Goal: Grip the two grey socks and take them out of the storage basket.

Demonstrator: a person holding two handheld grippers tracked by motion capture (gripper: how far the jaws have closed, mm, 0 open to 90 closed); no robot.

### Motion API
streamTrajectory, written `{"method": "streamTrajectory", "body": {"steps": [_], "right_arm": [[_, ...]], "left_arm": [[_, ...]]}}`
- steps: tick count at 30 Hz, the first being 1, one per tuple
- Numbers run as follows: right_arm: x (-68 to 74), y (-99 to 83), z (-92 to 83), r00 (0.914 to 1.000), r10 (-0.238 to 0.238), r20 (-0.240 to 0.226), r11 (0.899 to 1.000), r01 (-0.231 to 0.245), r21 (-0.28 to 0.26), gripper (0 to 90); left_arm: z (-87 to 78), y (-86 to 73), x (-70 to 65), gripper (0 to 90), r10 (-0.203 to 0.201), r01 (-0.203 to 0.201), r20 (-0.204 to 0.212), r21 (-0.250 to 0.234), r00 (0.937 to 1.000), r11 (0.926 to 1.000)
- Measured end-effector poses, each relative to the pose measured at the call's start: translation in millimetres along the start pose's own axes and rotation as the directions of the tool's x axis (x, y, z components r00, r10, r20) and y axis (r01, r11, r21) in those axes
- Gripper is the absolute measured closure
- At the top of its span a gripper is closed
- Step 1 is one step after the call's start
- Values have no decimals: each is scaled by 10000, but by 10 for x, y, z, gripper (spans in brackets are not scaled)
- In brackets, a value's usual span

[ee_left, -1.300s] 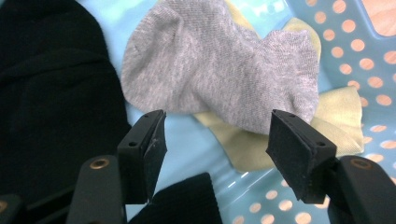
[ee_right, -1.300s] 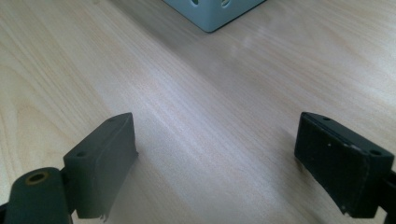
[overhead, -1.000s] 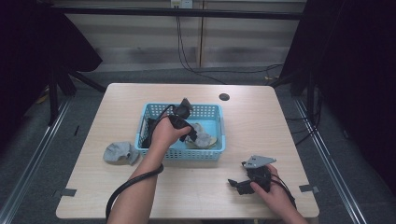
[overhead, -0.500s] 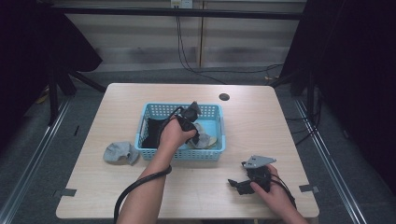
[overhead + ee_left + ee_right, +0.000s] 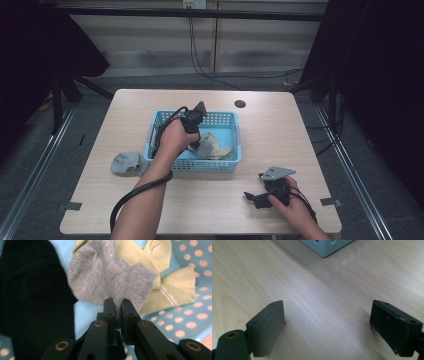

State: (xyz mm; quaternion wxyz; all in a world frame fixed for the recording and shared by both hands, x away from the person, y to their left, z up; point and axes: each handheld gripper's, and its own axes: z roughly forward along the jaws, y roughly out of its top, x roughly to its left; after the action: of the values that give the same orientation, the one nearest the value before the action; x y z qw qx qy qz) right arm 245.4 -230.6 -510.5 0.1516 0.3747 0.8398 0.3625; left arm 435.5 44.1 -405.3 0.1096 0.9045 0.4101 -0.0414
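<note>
The person's left forearm reaches forward from the bottom edge, its hand wrapped around the left tool (image 5: 118, 305), which points steeply down with its jaws just closed tight on grey fabric. The right hand holds the right tool (image 5: 327, 325) low near the tabletop's front right, jaws spread wide.

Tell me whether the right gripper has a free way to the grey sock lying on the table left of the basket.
Probably not: the blue basket and the left forearm lie between the right gripper, fingers open, and that grey sock.
</note>
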Motion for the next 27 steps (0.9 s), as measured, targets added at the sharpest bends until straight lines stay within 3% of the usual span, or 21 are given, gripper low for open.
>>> {"method": "streamTrajectory", "body": {"steps": [9, 13, 19, 27], "right_arm": [[2, -1, 2, 10000, 17, -47, 10000, -17, -1, 120], [2, 0, 1, 10000, 12, -29, 10000, -12, 10, 120], [3, 0, -1, 10000, 31, -44, 10000, -31, 35, 120], [2, 0, 1, 10000, 35, -77, 10000, -35, 23, 120]], "left_arm": [[-257, -54, 79, 840, 83, -84, 73, 91, 9999, 9999], [-369, -66, 105, 840, 102, -100, -101, 213, 9999, 9997], [-516, -81, 150, 840, -26, 27, -56, 169, 10000, 9999], [-735, -93, 219, 840, -196, 207, -288, 371, 9994, 9991]]}}
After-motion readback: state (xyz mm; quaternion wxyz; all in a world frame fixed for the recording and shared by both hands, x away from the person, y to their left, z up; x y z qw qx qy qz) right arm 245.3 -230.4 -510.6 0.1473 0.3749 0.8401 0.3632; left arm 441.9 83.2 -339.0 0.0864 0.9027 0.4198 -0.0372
